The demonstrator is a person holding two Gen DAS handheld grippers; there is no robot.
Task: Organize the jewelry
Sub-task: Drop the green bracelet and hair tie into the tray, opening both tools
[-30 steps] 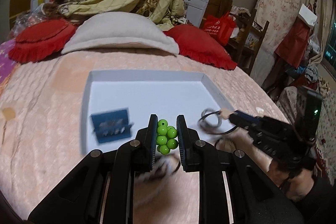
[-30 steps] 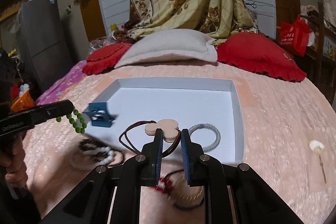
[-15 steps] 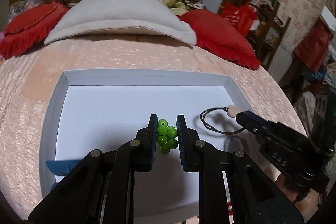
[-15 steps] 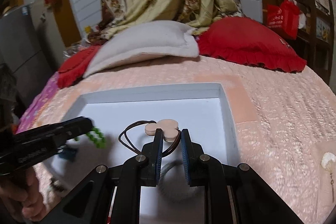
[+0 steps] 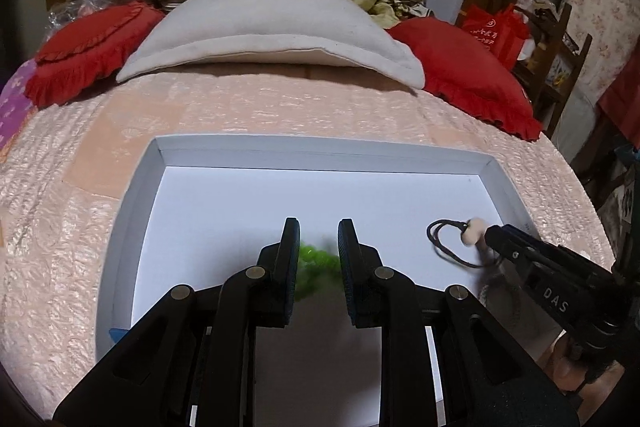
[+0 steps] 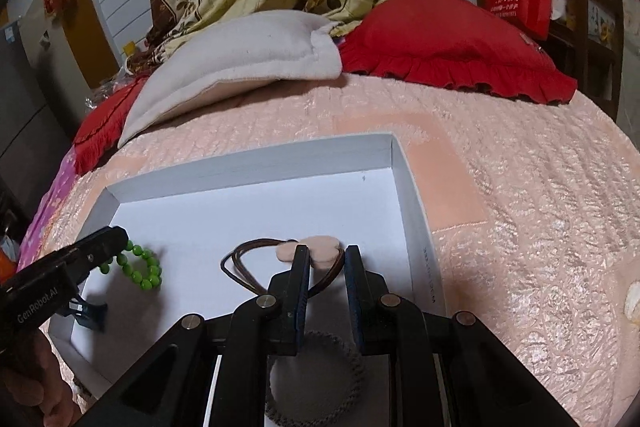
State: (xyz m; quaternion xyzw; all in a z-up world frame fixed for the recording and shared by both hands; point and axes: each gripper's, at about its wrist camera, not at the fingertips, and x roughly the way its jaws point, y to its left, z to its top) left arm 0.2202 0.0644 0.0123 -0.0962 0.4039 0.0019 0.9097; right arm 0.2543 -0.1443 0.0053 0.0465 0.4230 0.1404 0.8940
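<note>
A white shallow box (image 5: 144,187) (image 6: 404,187) lies on the pink bedspread. My left gripper (image 5: 319,239) (image 6: 114,237) hovers over the box floor with its jaws parted; the green bead bracelet (image 5: 316,261) (image 6: 142,269) is blurred and dropping from it. My right gripper (image 6: 326,259) (image 5: 490,233) is shut on a brown cord necklace with a beige heart pendant (image 6: 316,253) (image 5: 472,231), held over the box's right side. A grey braided ring (image 6: 316,379) lies in the box under my right gripper.
A blue hair clip (image 6: 90,315) sits at the box's near left corner. A white pillow (image 5: 272,35) and red cushions (image 5: 460,67) lie at the far end of the bed. A small cream ornament (image 6: 632,301) lies on the bedspread at right.
Both grippers moved forward over the box. My left gripper's jaws widened and the green bracelet slipped out downward. The right gripper still carries the necklace.
</note>
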